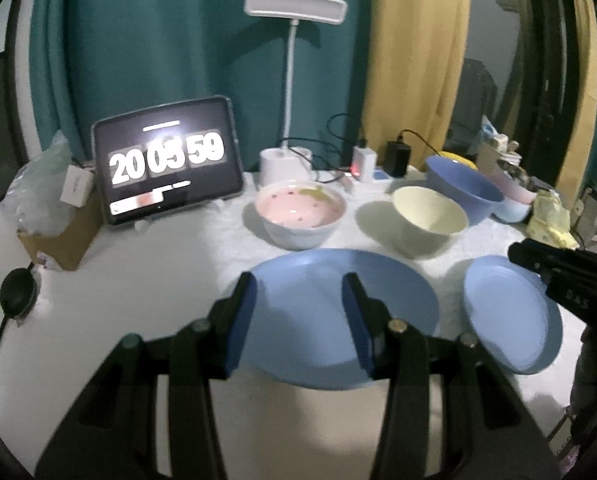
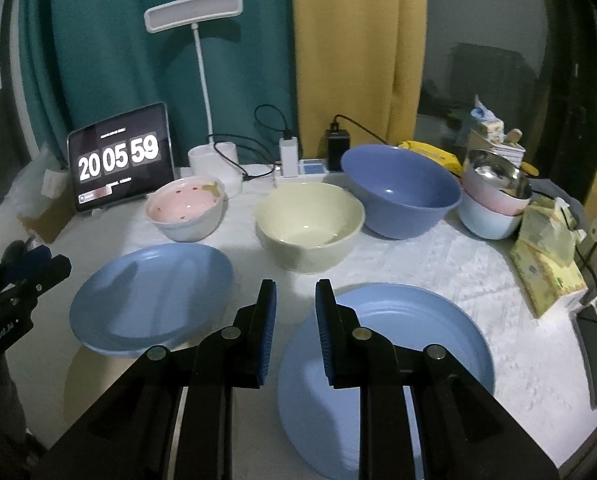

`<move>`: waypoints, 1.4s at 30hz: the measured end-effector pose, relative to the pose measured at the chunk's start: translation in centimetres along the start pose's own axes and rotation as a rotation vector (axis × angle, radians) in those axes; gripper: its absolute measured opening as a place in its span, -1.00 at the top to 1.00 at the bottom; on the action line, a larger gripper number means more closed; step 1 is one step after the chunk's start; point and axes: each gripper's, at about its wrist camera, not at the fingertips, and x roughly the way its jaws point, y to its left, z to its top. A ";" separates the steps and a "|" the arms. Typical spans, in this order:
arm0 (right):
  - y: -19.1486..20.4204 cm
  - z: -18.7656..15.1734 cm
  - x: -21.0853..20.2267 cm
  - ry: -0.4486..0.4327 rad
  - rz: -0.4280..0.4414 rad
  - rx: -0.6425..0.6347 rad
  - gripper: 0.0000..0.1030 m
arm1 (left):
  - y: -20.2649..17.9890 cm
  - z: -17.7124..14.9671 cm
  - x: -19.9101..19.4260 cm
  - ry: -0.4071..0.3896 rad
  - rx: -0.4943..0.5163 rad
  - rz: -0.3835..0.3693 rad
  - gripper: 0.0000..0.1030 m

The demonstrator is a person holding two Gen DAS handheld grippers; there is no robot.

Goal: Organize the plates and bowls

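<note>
While the left gripper (image 1: 298, 284) hangs over the large blue plate (image 1: 330, 320) with its jaws spread and empty, a good pick would take the near rim squarely, one pad above and one beneath. Behind that plate on the white desk (image 1: 138, 272) stand a pink-lined bowl (image 1: 300, 216) and a cream bowl (image 1: 428, 220), both seemingly empty.

From the right wrist, the right gripper (image 2: 296, 292) is narrowly parted, pinching nothing, just above the second blue plate (image 2: 414, 340). Farther back, the big blue bowl (image 2: 402, 196) is empty; the stacked pastel bowls (image 2: 490, 216) carry a steel bowl (image 2: 494, 172) on top.
</note>
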 end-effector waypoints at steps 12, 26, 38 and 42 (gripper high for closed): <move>2.6 1.2 2.4 0.032 0.029 -0.034 0.57 | 4.4 -0.2 2.2 0.030 -0.058 0.082 0.10; 5.0 1.2 6.8 0.112 0.062 -0.051 0.54 | 7.1 -1.2 6.5 0.118 -0.101 0.090 0.10; 5.6 1.2 9.8 0.182 0.077 -0.039 0.31 | 8.0 -1.7 10.1 0.223 -0.123 0.047 0.08; 5.8 0.9 10.8 0.212 0.077 -0.035 0.30 | 8.1 -2.3 11.1 0.274 -0.142 0.018 0.08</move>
